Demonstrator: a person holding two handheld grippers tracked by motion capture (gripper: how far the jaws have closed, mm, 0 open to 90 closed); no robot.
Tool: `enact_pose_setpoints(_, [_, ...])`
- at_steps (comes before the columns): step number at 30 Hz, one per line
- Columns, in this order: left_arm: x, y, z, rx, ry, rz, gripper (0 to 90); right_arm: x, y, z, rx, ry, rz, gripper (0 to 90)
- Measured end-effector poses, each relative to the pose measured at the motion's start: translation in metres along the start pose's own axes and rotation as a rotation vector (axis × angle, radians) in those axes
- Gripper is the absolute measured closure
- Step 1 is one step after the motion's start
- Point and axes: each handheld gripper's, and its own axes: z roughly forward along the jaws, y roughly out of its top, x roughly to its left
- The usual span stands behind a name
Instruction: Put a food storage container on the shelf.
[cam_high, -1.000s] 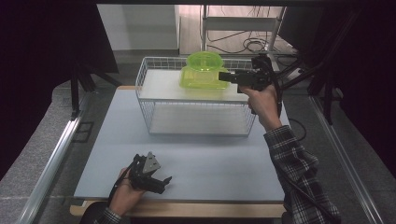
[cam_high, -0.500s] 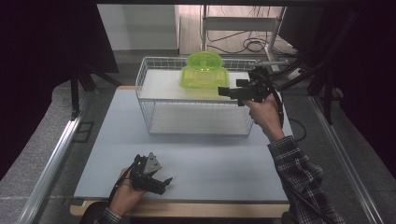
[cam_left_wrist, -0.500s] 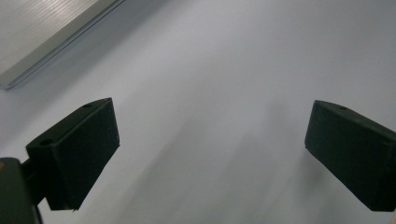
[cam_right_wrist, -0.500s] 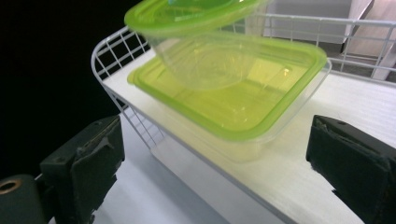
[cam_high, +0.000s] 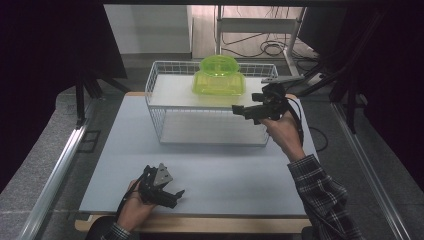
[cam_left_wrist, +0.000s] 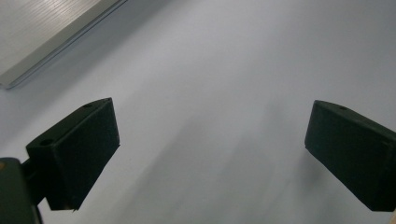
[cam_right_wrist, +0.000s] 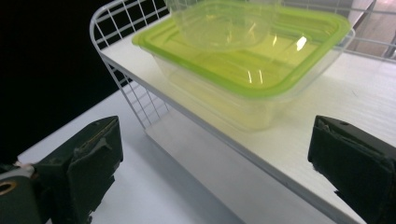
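A clear box with a lime-green lid (cam_high: 219, 83) stands on the top shelf of a white wire rack (cam_high: 152, 85), with a clear green bowl (cam_high: 219, 64) on its lid. My right gripper (cam_high: 243, 112) is open, held in the air off the rack's front right, apart from the box. In the right gripper view the box (cam_right_wrist: 247, 74) and the bowl (cam_right_wrist: 219, 23) lie ahead of its wide-apart jaws (cam_right_wrist: 215, 172). My left gripper (cam_high: 175, 197) rests open near the table's front edge. The left gripper view has its jaws (cam_left_wrist: 210, 158) spread over bare tabletop.
The rack's lower shelf (cam_high: 210, 129) holds nothing. The pale grey tabletop (cam_high: 235, 170) spreads in front of the rack. A metal rail (cam_high: 55, 175) runs along the left side, and cables and stands lie on the floor behind.
My right gripper has drawn back from the green-lidded box, toward me and lower, to the rack's front right. The box and bowl stay put. The left gripper has hardly moved.
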Motion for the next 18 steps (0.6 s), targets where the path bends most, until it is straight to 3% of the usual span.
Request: enact_pose_setpoints(18, [0.002,0.002,-0.003,0.000,-0.013,-0.030,3.4,0.008,-0.026,-0.004,0.032,-0.024,-0.057,2.6])
